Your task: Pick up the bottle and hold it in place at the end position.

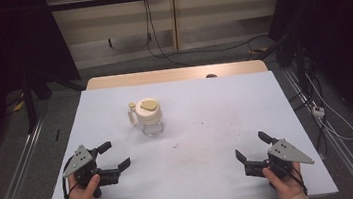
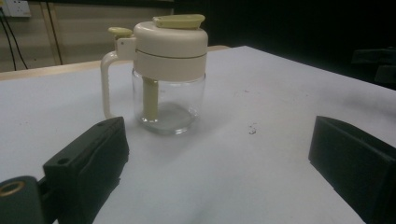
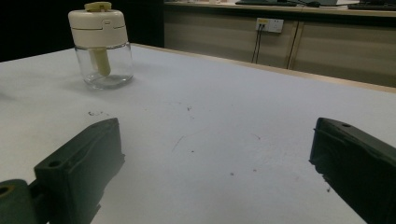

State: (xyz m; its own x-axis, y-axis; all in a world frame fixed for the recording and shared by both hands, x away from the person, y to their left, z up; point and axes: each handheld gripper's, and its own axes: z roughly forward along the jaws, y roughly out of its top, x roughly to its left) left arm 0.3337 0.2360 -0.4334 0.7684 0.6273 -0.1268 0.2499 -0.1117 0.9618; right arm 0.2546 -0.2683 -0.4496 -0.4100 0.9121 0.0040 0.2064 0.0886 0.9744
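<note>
A small glass jar point(image 1: 148, 117) with a cream lid, a side handle and a yellow-green cap stands upright on the white table point(image 1: 204, 141), left of centre. It looks empty apart from a cream tube inside. My left gripper point(image 1: 115, 154) rests near the table's front left, open, nothing between its fingers; the jar point(image 2: 163, 79) stands just beyond its left jaw. My right gripper point(image 1: 252, 146) sits at the front right, open and empty, with the jar point(image 3: 100, 46) far off at the upper left of its view.
A few dark specks mark the table top point(image 1: 175, 144) in front of the jar. A wooden edge point(image 1: 176, 74) runs along the far side. Cables point(image 1: 158, 46) lie on the floor beyond, and metal rails point(image 1: 15, 163) flank the table.
</note>
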